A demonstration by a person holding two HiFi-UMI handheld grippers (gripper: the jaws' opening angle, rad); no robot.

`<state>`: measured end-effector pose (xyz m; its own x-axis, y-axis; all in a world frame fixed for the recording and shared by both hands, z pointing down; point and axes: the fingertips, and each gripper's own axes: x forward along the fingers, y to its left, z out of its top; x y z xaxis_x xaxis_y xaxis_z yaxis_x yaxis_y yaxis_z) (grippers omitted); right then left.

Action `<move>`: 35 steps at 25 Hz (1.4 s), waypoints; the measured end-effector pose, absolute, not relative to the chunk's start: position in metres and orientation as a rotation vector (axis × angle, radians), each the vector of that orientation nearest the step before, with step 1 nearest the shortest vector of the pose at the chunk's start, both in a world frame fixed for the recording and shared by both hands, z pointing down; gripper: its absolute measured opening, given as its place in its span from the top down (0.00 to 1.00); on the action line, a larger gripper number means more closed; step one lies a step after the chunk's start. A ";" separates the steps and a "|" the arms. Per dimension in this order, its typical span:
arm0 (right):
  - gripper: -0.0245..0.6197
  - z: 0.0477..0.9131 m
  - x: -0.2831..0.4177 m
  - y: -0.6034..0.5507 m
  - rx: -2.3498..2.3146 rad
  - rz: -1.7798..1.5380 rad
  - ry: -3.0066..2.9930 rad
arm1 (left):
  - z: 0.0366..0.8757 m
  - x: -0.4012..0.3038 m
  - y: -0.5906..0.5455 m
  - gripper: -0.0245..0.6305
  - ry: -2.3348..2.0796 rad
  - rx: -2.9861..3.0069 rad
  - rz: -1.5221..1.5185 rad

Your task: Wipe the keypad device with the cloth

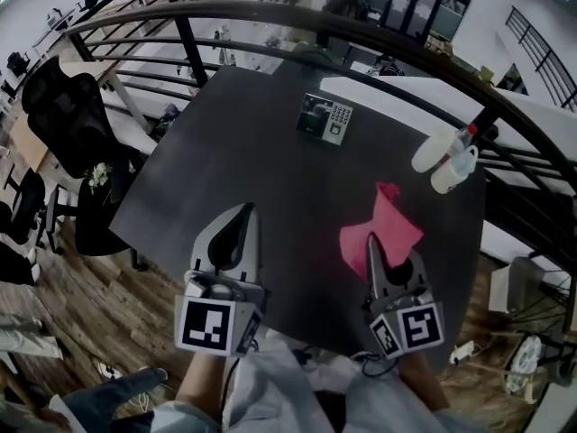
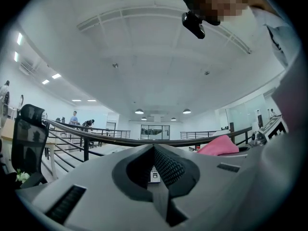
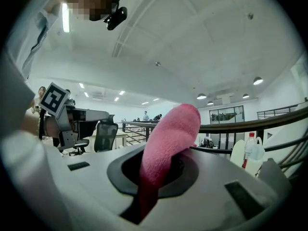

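The keypad device [image 1: 325,118] lies flat near the far edge of the dark table [image 1: 234,152]; a sliver of it [image 2: 153,174] shows through the left gripper's jaw opening. A pink cloth [image 1: 390,225] hangs over the table's right side, pinched at its near edge by my right gripper [image 1: 369,240], which is shut on it. In the right gripper view the cloth [image 3: 168,141] rises from between the closed jaws. My left gripper [image 1: 246,211] hovers over the table's near left, its jaws together with nothing in them. The cloth [image 2: 219,146] lies to its right.
Two pale plastic bottles [image 1: 446,159] stand at the table's right edge. A curved black railing [image 1: 270,12] runs behind the table. A black office chair [image 1: 68,115] stands on the wood floor to the left. More desks lie beyond the railing.
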<state>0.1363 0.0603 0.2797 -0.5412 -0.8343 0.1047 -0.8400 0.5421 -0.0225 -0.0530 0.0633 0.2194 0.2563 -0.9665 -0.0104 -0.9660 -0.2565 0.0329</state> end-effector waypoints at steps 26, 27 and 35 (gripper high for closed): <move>0.92 0.293 0.152 0.019 1.665 0.167 -2.560 | 0.236 -0.030 0.005 0.94 -1.705 2.588 -0.056; 0.92 0.293 0.155 0.021 1.662 0.168 -2.565 | 0.235 -0.026 0.007 0.94 -1.707 2.590 -0.054; 0.92 0.300 0.177 0.028 1.640 0.121 -2.561 | 0.234 0.003 0.014 0.94 -1.739 2.598 -0.044</move>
